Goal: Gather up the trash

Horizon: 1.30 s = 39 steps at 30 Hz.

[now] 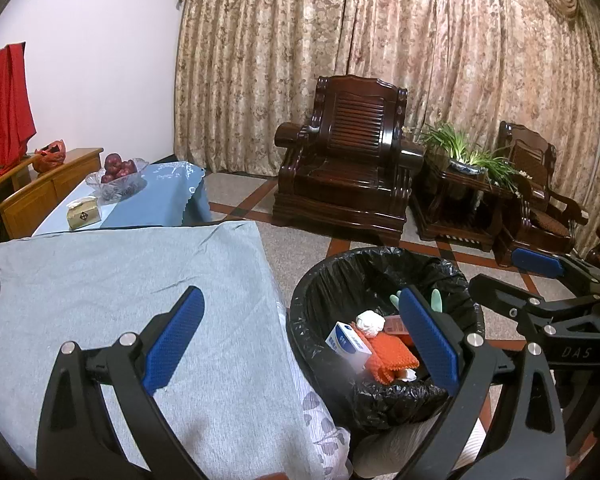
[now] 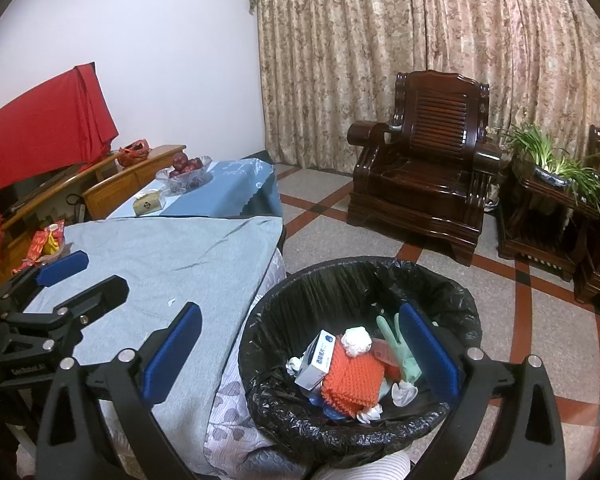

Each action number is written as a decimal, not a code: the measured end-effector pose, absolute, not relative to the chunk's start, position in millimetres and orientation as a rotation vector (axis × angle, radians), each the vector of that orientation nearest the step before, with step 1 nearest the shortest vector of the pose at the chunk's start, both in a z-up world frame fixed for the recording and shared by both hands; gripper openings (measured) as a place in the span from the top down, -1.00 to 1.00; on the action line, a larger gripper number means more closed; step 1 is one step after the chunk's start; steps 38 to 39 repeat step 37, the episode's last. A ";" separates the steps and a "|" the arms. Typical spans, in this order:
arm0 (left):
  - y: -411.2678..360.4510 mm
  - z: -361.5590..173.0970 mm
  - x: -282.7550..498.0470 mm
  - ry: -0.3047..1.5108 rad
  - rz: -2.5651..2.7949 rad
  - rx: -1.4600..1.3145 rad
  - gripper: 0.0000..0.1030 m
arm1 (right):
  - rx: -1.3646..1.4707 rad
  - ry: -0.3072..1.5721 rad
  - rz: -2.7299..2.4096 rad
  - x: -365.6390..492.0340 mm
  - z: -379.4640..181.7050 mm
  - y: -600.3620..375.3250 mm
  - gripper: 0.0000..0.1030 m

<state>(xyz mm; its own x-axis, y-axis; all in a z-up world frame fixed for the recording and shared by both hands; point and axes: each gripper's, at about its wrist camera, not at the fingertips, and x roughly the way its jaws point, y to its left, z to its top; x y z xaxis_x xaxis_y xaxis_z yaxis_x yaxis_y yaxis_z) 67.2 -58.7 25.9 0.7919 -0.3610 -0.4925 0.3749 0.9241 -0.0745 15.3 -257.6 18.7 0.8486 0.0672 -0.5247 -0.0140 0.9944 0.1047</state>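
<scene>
Both hand-held grippers empty, trash sat in the bin.

We had the left hand-held gripper (image 1: 300, 336) with jaws wide apart, gripping nothing, straddling the edge of the worktop (image 1: 112, 280) and the bin (image 1: 384, 404). The right hand-held gripper (image 2: 300, 352) was also spread wide and empty, above the bin's near rim. Inside the black liner we saw a white box (image 2: 315, 360), an orange knobbly pad (image 2: 354, 380), crumpled tissue (image 2: 356, 341) and a green glove (image 2: 396, 344). The grey cloth on the worktop showed only a small white scrap (image 2: 171, 302).
</scene>
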 end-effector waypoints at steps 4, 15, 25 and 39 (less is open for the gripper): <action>-58.9 26.3 67.2 0.524 -0.395 0.027 -0.85 | 0.099 0.557 0.044 14.4 16.1 -255.7 -0.88; -58.8 25.1 67.3 0.527 -0.396 0.030 -0.85 | 0.098 0.560 0.043 14.7 16.8 -255.5 -0.88; -56.2 16.9 64.8 0.529 -0.401 0.027 -0.85 | 0.099 0.563 0.044 14.8 16.3 -255.8 -0.88; -54.6 13.5 60.5 0.543 -0.395 0.026 -0.85 | 0.101 0.568 0.045 12.9 11.0 -255.5 -0.88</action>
